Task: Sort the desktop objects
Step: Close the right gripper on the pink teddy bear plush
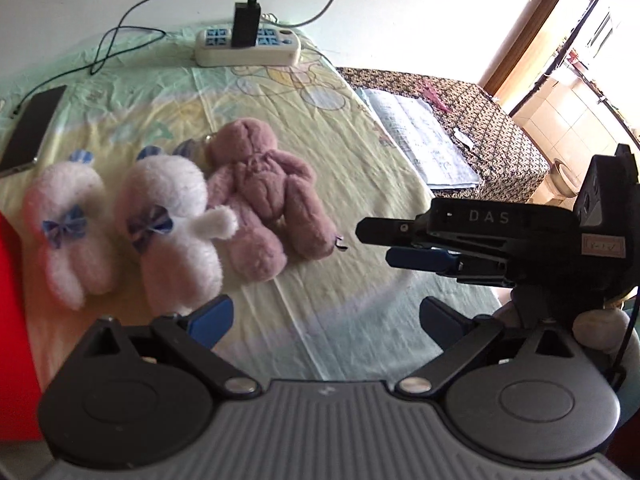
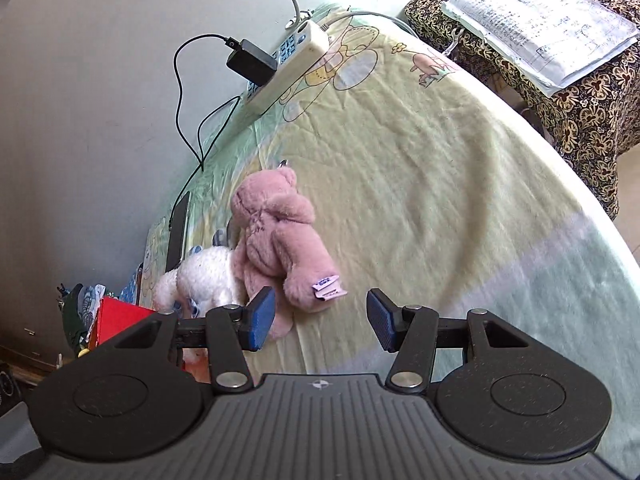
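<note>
Right wrist view: right tool [image 2: 321, 319] gapes wide beside the pink bear [image 2: 276, 232], soft, light, squashy, best pinched across its leg.

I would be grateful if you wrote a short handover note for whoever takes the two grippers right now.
Left gripper: open, empty, held above the cloth-covered table, facing the toys.
Right gripper: open, empty, low by the pink bear's feet; its left pad is close to one leg, but contact is unclear.
Toys: two white plush rabbits with blue bows and the pink bear lie side by side, touching, on the left of the table.
Also there: phone, power strip with charger.
Done: the three toys appear grouped.
Left: unclear; nothing is held.
</note>
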